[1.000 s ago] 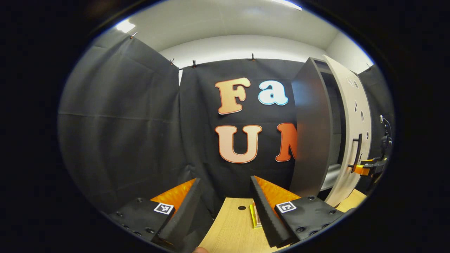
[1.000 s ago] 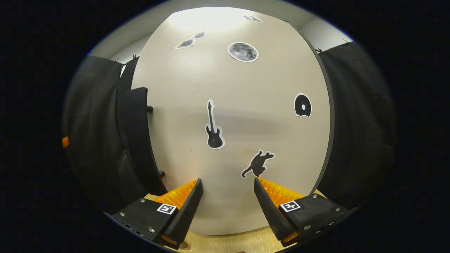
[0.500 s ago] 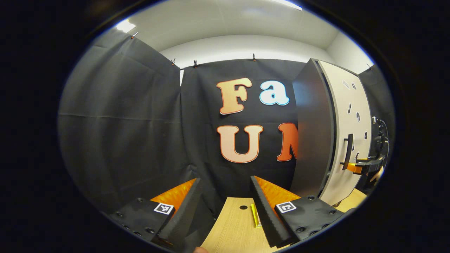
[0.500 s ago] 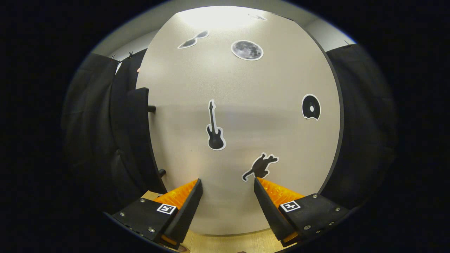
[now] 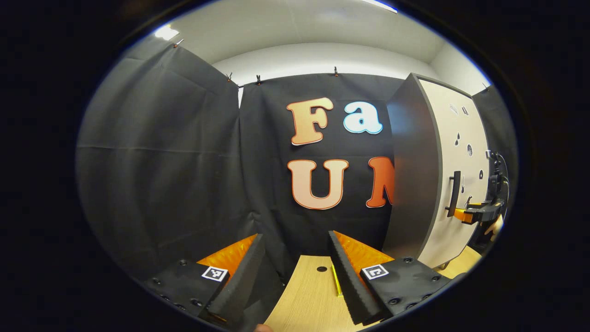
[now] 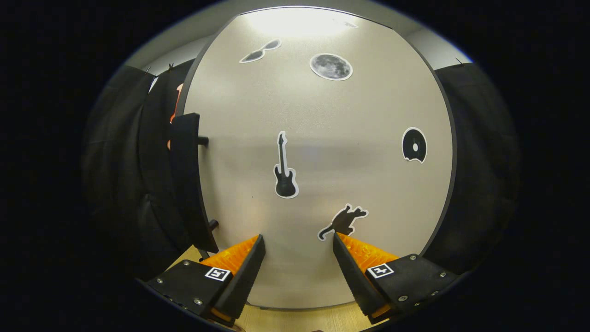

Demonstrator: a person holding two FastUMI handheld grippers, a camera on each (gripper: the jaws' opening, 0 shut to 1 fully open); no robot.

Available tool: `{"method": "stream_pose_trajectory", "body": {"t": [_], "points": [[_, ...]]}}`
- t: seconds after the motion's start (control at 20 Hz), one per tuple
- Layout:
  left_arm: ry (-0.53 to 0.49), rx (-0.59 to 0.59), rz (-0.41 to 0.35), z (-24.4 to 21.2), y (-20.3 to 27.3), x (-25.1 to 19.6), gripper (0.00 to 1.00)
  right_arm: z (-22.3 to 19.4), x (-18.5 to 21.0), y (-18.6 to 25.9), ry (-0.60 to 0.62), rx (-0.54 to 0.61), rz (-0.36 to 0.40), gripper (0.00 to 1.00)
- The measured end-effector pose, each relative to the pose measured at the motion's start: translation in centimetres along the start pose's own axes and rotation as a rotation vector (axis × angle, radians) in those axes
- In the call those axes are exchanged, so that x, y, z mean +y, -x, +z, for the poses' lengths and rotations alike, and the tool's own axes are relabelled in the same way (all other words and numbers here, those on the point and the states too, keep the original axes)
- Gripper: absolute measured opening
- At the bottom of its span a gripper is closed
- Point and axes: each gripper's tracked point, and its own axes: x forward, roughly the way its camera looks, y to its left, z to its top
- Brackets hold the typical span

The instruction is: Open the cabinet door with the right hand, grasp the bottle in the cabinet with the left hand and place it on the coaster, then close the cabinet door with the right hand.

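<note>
The right gripper (image 6: 298,242) is open, right up against the cabinet door (image 6: 322,152). The door has a guitar sticker (image 6: 285,167) and a black handle (image 6: 188,180) at its left edge.

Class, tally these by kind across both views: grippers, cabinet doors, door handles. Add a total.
Grippers: 2 (left gripper, right gripper)
Cabinet door: 1
Door handle: 1
Total: 4

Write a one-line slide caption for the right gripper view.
Open right gripper faces the beige cabinet door, close to its black guitar sticker.
</note>
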Motion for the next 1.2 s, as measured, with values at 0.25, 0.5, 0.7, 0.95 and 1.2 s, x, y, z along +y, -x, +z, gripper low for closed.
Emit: {"method": "stream_pose_trajectory", "body": {"t": [0.25, 0.5, 0.7, 0.95, 1.2], "points": [[-0.007, -0.004, 0.003, 0.5, -0.1, 0.0, 0.9, 2.0, -0.7, 1.0, -0.006, -0.007, -0.015, 0.93], [-0.017, -0.016, -0.013, 1.5, 0.1, -0.1, 0.9, 6.4, -2.1, 5.5, 0.03, -0.053, -0.001, 0.93], [-0.022, -0.043, -0.022, 3.3, 0.3, -0.2, 0.9, 10.2, -4.7, 9.8, 0.046, -0.108, -0.026, 0.93], [-0.03, -0.097, -0.021, 6.0, 0.8, -0.3, 0.91, 13.4, -8.5, 16.2, 0.048, -0.152, -0.073, 0.93], [-0.062, -0.15, -0.014, 8.3, 1.6, -0.7, 0.9, 15.5, -12.1, 22.1, 0.06, -0.182, -0.117, 0.93]]}}
